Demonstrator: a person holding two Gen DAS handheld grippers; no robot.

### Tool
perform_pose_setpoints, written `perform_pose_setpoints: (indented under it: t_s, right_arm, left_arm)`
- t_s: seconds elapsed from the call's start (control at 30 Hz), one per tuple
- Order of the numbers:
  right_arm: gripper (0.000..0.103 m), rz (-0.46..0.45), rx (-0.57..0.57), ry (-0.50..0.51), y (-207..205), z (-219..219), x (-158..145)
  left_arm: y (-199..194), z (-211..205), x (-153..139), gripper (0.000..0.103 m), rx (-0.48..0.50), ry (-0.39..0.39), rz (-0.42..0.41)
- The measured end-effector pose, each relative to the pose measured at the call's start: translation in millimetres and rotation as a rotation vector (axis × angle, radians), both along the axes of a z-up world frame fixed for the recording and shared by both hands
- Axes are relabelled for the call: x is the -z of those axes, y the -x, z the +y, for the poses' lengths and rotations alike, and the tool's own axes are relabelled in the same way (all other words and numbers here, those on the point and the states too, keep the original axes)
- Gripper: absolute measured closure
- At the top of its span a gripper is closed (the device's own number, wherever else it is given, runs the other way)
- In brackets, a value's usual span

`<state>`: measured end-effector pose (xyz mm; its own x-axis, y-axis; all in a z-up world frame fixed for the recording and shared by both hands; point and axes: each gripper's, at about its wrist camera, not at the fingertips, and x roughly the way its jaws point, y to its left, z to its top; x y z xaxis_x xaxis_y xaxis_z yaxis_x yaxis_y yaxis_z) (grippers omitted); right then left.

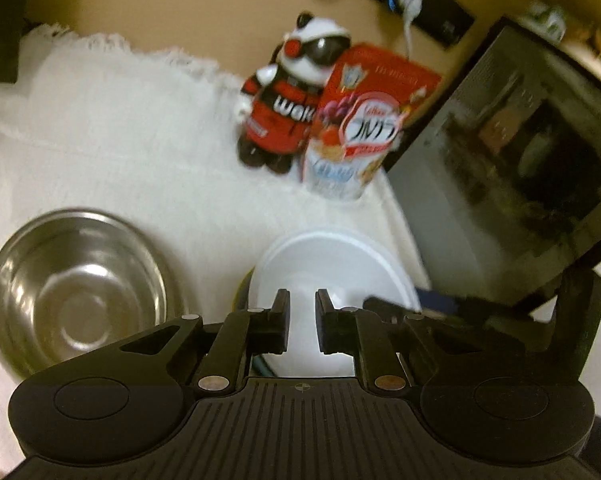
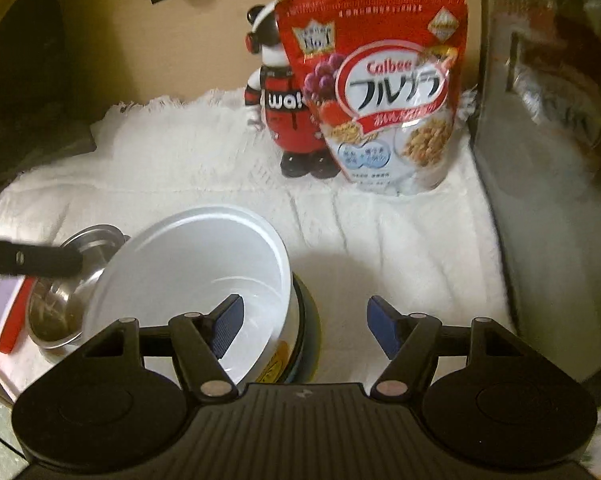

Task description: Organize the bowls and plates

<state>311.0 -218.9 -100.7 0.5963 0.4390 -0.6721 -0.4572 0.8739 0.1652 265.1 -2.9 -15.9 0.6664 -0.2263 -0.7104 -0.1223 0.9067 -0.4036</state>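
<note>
Two bowls in play on the white cloth (image 2: 204, 168). Largest: white bowl (image 2: 188, 280), empty, tilted, sitting in a dark stacked dish (image 2: 308, 320) with a yellow-marked one under it. Risk: seated askew, it may slide off or tip the stack if nudged. Right gripper (image 2: 302, 330) jaws apart, left pad inside the white bowl, nothing pressed; closing off-centre could lever the rim up. Steel bowl (image 1: 76, 292), empty, just left of the stack; could skid or clang on contact. Left gripper (image 1: 302, 320) fully closed, holding nothing visible. Cereal pouch (image 2: 384, 92) and panda figure (image 1: 288, 96) stand behind, well apart.
</note>
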Motion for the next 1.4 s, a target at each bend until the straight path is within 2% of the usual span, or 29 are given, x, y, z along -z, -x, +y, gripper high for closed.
perform_pose_setpoints:
  t_s: [0.17,0.2,0.37,0.53,0.63,0.7,0.73,0.8,0.9,1.03,1.17,1.4]
  right_arm:
    - [0.034,0.037,-0.042,-0.002,-12,8,15]
    - [0.034,0.041,-0.054,0.004,-13,9,17]
    - [0.034,0.072,-0.094,-0.003,-20,11,24]
    - [0.034,0.169,-0.115,-0.029,-31,12,31]
    - [0.034,0.203,-0.089,-0.032,-37,13,36]
    - [0.034,0.223,-0.063,-0.044,-40,11,38]
    - [0.034,0.236,-0.051,-0.052,-41,9,39]
    - [0.035,0.277,-0.056,-0.072,-41,6,46]
    - [0.039,0.306,-0.068,-0.09,-40,3,53]
    - [0.041,0.34,-0.073,-0.144,-41,-1,58]
    - [0.041,0.377,-0.082,-0.19,-45,-2,62]
    - [0.041,0.354,-0.108,-0.159,-46,11,56]
  left_arm:
    - [-4,-11,14,0.088,-0.045,-0.15,0.088]
    - [-6,-11,16,0.088,-0.058,-0.154,0.103]
    - [-27,7,37,0.072,-0.136,-0.06,0.208]
    - [-49,15,59,0.072,-0.104,-0.008,0.286]
    - [-57,13,73,0.069,-0.068,0.019,0.341]
    - [-60,9,79,0.072,-0.043,0.013,0.365]
    - [-62,5,80,0.07,-0.029,0.009,0.372]
    - [-64,-2,79,0.059,-0.001,-0.011,0.369]
    - [-67,-6,77,0.05,0.01,-0.01,0.377]
    - [-72,-9,74,0.049,0.023,-0.02,0.389]
    - [-77,-12,72,0.043,0.053,-0.021,0.367]
    - [-84,-9,78,0.043,0.083,-0.05,0.372]
